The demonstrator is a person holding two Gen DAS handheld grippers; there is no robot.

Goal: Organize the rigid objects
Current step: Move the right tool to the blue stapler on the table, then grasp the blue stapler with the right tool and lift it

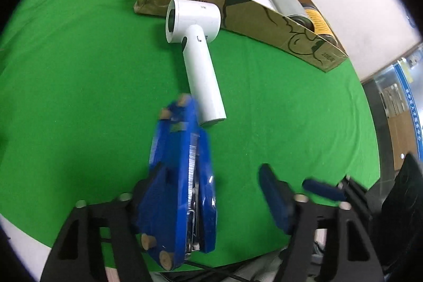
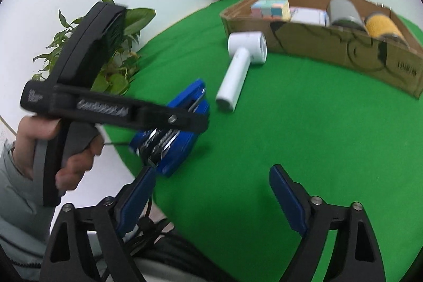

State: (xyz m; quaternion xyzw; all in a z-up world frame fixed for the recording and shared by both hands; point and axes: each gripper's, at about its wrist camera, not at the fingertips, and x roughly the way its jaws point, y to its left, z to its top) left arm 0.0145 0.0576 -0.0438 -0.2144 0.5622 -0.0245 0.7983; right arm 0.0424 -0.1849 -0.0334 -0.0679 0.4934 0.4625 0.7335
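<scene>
Left wrist view: the left gripper (image 1: 230, 202) brackets the blue stapler (image 1: 182, 181) lying on the green desk (image 1: 79, 70), jaws partly open with one pad apart from it (not yet clamped). Right gripper (image 2: 211, 200) hangs open, empty. Next, I judge: squeeze, lift, carry it into the box (image 1: 253, 17) beside the white dryer (image 1: 198, 49).

My left gripper (image 1: 211, 176) tips steeply down toward the desk, its fingers (image 1: 275, 200) about half apart, and the one I can see clearly is touching nothing. From the other camera, my left hand (image 2: 39, 139) is wrapped round its handle, with a grey sleeve (image 2: 15, 192) at the wrist. My right gripper (image 2: 211, 202) also angles down, its fingers spread wide with nothing between them.
</scene>
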